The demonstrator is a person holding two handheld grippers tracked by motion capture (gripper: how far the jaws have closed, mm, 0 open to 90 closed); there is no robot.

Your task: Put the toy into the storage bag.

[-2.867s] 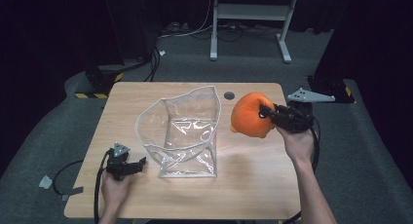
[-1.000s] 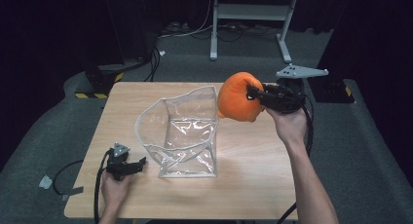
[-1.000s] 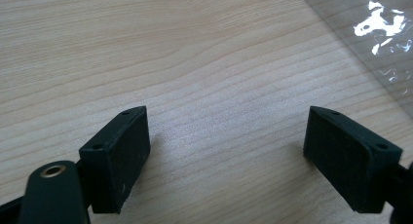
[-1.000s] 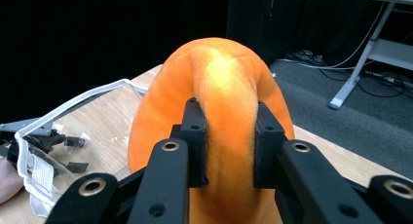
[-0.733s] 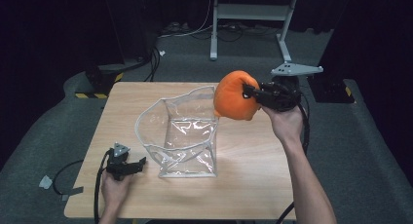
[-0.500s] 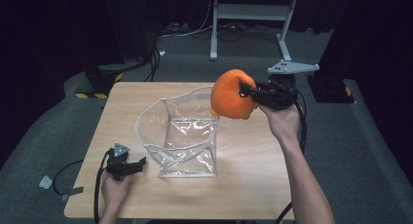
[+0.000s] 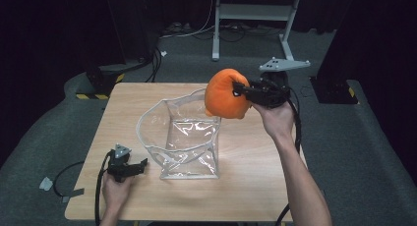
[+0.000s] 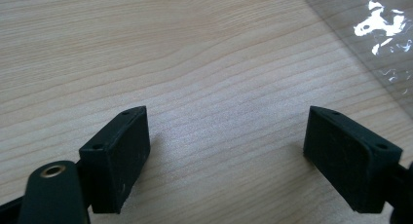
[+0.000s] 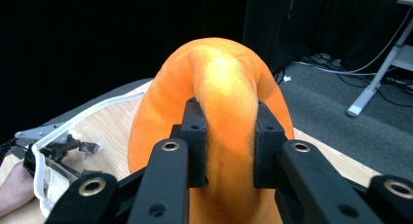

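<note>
Moved my right gripper (image 7: pixel 239 90), clamped on the orange plush (image 7: pixel 225 94), up and left to the clear bag's (image 7: pixel 179 137) rim. Left gripper (image 7: pixel 140 165) rests open on the worktop (image 7: pixel 255 182). Centre plush over the mouth before lowering.

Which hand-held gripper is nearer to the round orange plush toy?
The right. The right hand-held gripper is shut on the round orange plush toy, above the clear plastic bag's rim. The left hand-held gripper rests open on the wooden table, far away.

left tool (image 8: pixel 226 151) jaws apart | bare table (image 8: pixel 195 63) | clear bag (image 8: pixel 375 34) corner
</note>
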